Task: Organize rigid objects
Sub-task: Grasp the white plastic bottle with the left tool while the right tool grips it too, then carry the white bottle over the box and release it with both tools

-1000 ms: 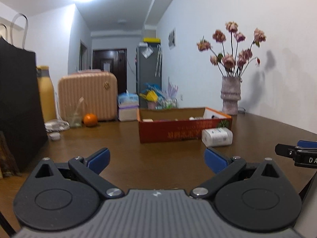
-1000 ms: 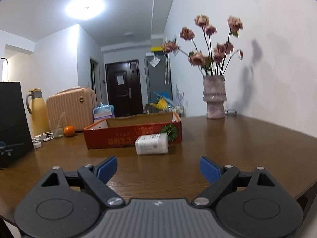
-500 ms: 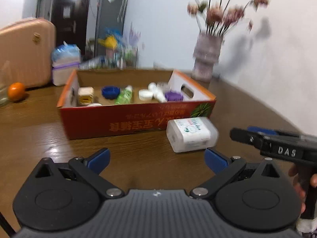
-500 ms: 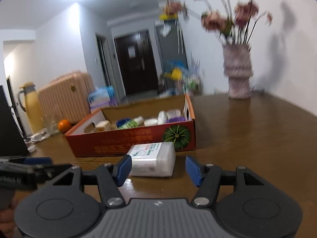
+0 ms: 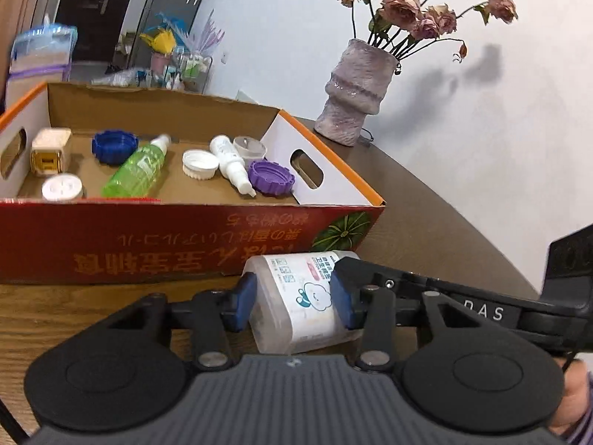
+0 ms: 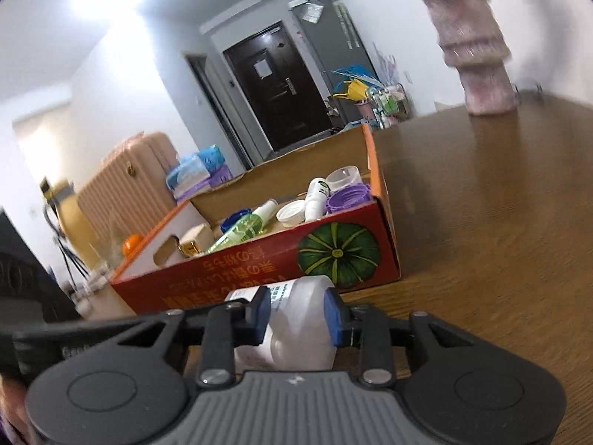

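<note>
**Left wrist view: both sets of jaws closing on one tub**

Left wrist view shows the left gripper [image 5: 292, 298] with its jaws closing around a white plastic tub [image 5: 296, 304] that lies on its side on the worktop [image 5: 426, 230]. The blue pads touch the tub's two sides, so it is grasped. The right gripper [image 5: 339, 289] comes in from the right and one of its pads lies against the same tub.

From the right wrist view, the right gripper [image 6: 296, 315] also has its jaws closing, with the tub [image 6: 300, 319] between them and pressed by both pads. Just beyond the jaws stands the red box [image 6: 259, 263], open on top, holding caps and small bottles. A vase [image 5: 352, 92] stands farther off, beyond the box to the right.
</note>
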### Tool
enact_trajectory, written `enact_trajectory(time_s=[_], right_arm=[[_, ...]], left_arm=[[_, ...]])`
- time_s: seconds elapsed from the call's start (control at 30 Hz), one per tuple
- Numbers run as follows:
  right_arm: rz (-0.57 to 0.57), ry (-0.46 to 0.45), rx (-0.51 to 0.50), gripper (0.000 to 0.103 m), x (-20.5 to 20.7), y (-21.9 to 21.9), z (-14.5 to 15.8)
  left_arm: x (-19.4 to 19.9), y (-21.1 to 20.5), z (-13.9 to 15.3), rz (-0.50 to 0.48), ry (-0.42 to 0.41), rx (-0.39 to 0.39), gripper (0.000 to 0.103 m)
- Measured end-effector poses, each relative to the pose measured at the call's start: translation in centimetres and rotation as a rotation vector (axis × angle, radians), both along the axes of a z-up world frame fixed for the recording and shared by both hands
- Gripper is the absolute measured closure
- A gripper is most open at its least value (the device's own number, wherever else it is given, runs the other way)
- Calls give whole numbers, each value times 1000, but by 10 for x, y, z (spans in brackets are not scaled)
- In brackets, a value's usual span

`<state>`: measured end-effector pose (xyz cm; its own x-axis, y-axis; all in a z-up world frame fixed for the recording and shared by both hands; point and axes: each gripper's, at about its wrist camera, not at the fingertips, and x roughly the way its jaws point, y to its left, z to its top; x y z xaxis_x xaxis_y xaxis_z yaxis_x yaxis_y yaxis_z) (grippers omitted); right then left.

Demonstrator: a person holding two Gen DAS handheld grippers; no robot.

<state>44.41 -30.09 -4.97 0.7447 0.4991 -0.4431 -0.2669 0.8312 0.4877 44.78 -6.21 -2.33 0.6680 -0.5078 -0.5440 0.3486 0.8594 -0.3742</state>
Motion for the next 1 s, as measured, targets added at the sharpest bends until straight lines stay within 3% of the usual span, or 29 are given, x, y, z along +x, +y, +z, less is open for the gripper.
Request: enact_trajectory(time_s=[0.13, 0.27, 0.4, 0.53, 0.67, 0.83, 1.0], right_arm=[[1, -9, -13, 71, 0, 2, 0], [-3, 34, 41, 71, 4, -4, -2], [-53, 1, -8, 71, -9, 2, 2], [-63, -85, -2, 75, -51, 11, 22], [-67, -210, -63, 76, -115, 31, 44], [-80, -305, -35, 78, -195, 52, 63], [-86, -472, -75, 78, -245, 66, 88]], left_arm=[[9, 8, -4, -1, 81, -71, 52], [2, 4, -2, 23, 84, -65, 55], [-14, 6, -1, 34, 129, -119, 64], [-64, 7, 18, 46, -4, -75, 64], [-125, 22, 34, 56, -93, -105, 67], [-201, 38, 59, 101, -219, -95, 67], [-248, 47, 85, 91, -328, -101, 68]])
